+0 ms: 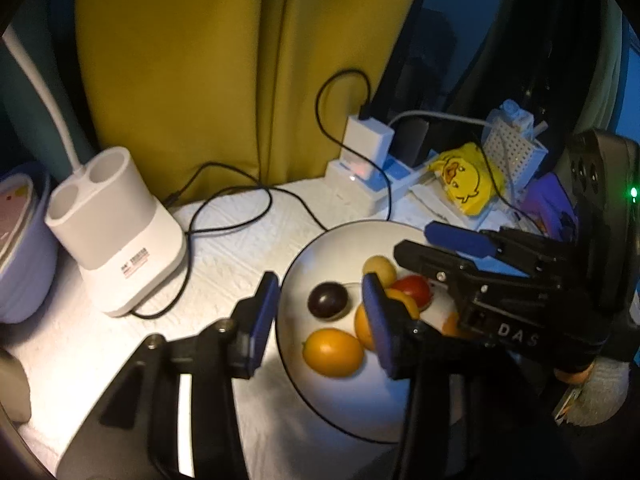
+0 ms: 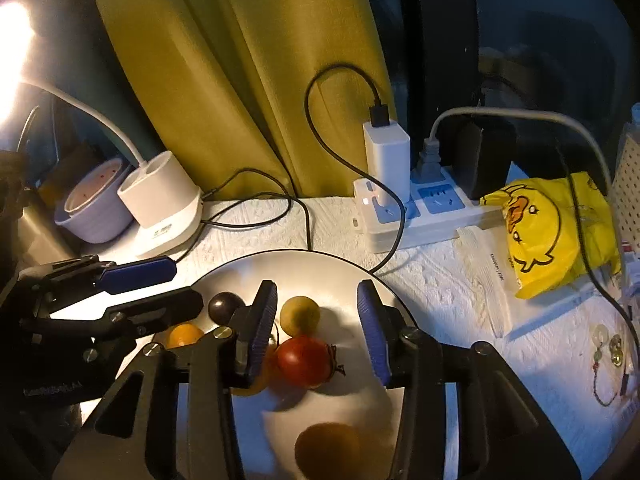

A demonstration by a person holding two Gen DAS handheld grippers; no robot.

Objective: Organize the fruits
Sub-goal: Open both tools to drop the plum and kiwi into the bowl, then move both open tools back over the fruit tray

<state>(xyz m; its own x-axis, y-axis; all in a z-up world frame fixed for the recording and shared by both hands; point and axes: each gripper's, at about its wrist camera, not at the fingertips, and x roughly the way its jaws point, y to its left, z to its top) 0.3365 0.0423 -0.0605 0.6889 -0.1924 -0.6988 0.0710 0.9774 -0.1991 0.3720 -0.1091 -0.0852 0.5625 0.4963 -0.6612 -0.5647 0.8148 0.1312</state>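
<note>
A white plate [image 1: 304, 384] [image 2: 320, 264] holds several small fruits: a dark plum [image 1: 327, 301] [image 2: 225, 306], an orange kumquat [image 1: 333, 353], a yellow-green fruit [image 1: 379, 269] [image 2: 299, 315], and a red tomato [image 1: 414, 289] [image 2: 304, 361]. My left gripper [image 1: 318, 320] is open and empty over the plate's left side, around the plum and kumquat. My right gripper [image 2: 317, 322] is open and empty over the plate, with the tomato and yellow-green fruit between its fingers. Each gripper shows in the other's view, right [image 1: 428, 244] and left [image 2: 184, 284].
A white lamp base [image 1: 116, 240] [image 2: 164, 204] with a black cable stands at the left, next to a purple bowl [image 1: 20, 248] [image 2: 94, 208]. A power strip with chargers [image 1: 368, 160] [image 2: 404, 208] and a yellow duck packet [image 1: 466, 184] [image 2: 548, 228] lie behind. A yellow curtain [image 1: 240, 60] hangs at the back.
</note>
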